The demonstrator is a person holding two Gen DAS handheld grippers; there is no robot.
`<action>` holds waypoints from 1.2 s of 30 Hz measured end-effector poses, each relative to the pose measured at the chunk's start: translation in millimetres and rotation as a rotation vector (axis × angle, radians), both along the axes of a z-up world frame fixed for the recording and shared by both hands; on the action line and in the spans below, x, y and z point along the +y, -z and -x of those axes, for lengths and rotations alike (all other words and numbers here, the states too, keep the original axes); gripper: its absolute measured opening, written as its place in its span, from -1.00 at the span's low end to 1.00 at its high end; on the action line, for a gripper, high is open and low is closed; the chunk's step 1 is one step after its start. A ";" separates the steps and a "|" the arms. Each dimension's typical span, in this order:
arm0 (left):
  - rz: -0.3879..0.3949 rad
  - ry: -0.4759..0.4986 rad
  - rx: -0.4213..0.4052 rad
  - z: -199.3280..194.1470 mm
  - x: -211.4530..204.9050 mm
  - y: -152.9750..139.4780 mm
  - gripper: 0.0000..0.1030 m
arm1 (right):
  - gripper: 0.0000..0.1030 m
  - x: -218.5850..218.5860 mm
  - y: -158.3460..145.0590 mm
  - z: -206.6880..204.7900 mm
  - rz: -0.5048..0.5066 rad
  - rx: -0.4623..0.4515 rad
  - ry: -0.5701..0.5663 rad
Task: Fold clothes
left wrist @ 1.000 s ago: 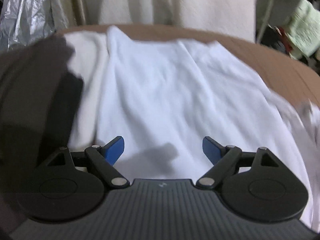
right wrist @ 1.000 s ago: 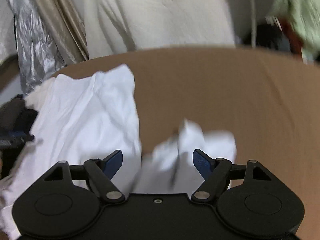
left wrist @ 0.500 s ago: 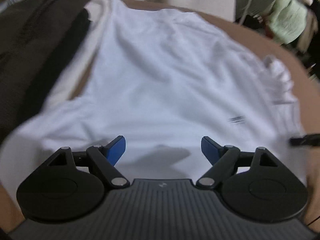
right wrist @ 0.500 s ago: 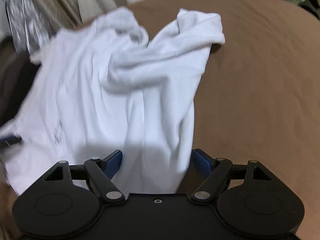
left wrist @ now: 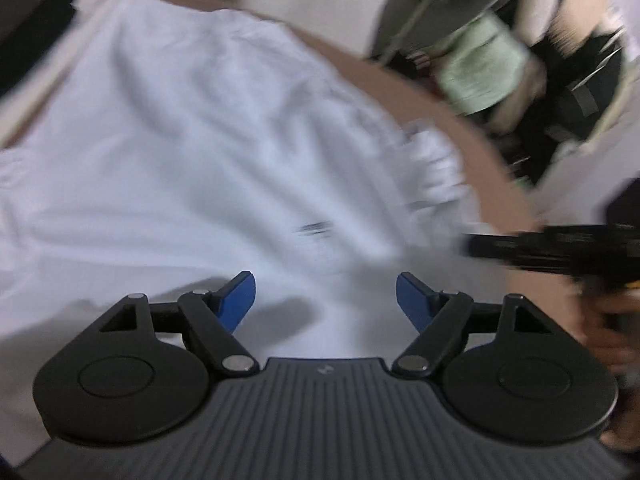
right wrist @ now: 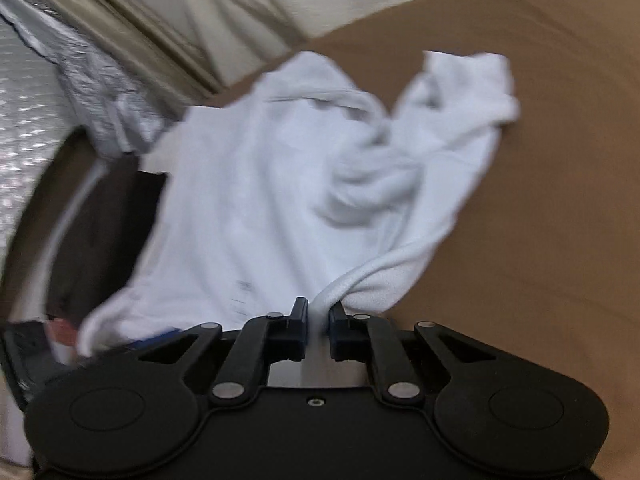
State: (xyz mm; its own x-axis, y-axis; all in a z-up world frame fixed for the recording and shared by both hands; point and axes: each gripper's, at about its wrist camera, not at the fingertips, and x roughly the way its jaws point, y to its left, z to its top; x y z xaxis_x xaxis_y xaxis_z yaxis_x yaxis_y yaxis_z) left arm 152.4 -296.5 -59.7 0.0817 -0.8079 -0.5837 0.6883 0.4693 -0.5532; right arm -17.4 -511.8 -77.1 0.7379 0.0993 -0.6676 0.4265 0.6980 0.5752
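Note:
A white shirt [left wrist: 200, 140] lies spread and wrinkled on a brown surface [right wrist: 540, 200]. My left gripper [left wrist: 325, 280] hovers over the shirt's near part. Its blue pads stand wide apart and are closing, with only flat cloth below them. My right gripper [right wrist: 318, 308] is closing, and its pads pinch a twisted near edge of the white shirt [right wrist: 260, 200]. In the left wrist view the right gripper [left wrist: 472, 242] shows blurred at the shirt's right edge, with a hand [left wrist: 608, 320] behind it.
A dark garment [right wrist: 100, 220] lies left of the shirt, also at the top left [left wrist: 32, 12]. Silver foil [right wrist: 40, 120] and pale curtains hang behind. A green cloth [left wrist: 480, 76] and dark clutter sit beyond the surface's far right edge.
My right gripper went from wide open to closed on the shirt's near edge. The left wrist view swung right across the shirt, and the right gripper came into it at the right.

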 end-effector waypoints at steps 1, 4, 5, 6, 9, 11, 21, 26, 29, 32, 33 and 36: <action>0.043 0.017 0.007 1.2 -0.9 -3.7 0.52 | -0.74 1.4 -3.3 -9.9 -0.016 -0.019 -0.025; 0.121 0.065 -0.023 6.6 -4.6 -14.0 0.54 | -0.74 10.3 -13.6 -46.2 -0.032 -0.046 -0.114; 0.140 0.079 -0.030 7.2 -6.4 -16.6 0.54 | -0.74 14.8 -17.2 -59.3 -0.030 -0.050 -0.145; 0.160 0.092 -0.032 7.4 -7.8 -18.5 0.54 | -0.74 20.1 -20.5 -71.8 -0.027 -0.054 -0.177; 0.221 0.111 -0.009 5.2 -4.8 -17.5 0.45 | -0.74 45.4 -28.3 -98.5 -0.012 -0.064 -0.291; 0.122 0.104 -0.068 4.0 -12.3 -15.5 -0.39 | -0.74 59.9 -32.3 -106.9 0.015 -0.075 -0.362; -0.086 -0.224 -0.377 -32.1 21.8 -28.4 -0.90 | -0.46 32.8 -49.5 -66.7 0.233 -0.037 -0.202; -0.141 -0.336 -0.200 -67.9 35.1 -1.6 -0.90 | -0.37 14.5 -38.2 -44.9 0.436 0.101 -0.118; -0.113 -0.346 -0.120 -82.0 40.1 7.9 -0.90 | -0.26 14.8 -30.3 -42.3 0.473 0.109 -0.118; -0.109 -0.355 -0.114 -86.1 42.0 11.2 -0.89 | -0.21 25.9 -31.4 -56.5 0.510 0.070 -0.203; -0.106 -0.360 -0.112 -85.1 45.7 9.8 -0.89 | -0.15 31.1 -31.4 -66.5 0.554 0.078 -0.238; -0.106 -0.363 -0.142 -79.2 51.2 1.3 -0.89 | 0.32 49.2 -20.1 -93.6 0.750 0.126 -0.316</action>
State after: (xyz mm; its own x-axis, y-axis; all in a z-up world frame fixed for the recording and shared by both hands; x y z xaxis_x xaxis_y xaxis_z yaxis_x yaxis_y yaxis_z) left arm 231.6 -245.3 -61.0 0.4364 -0.6479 -0.6244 0.5338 0.7450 -0.4000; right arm 76.2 -462.5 -56.9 0.6649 -0.2153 -0.7152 0.1754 0.9758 -0.1307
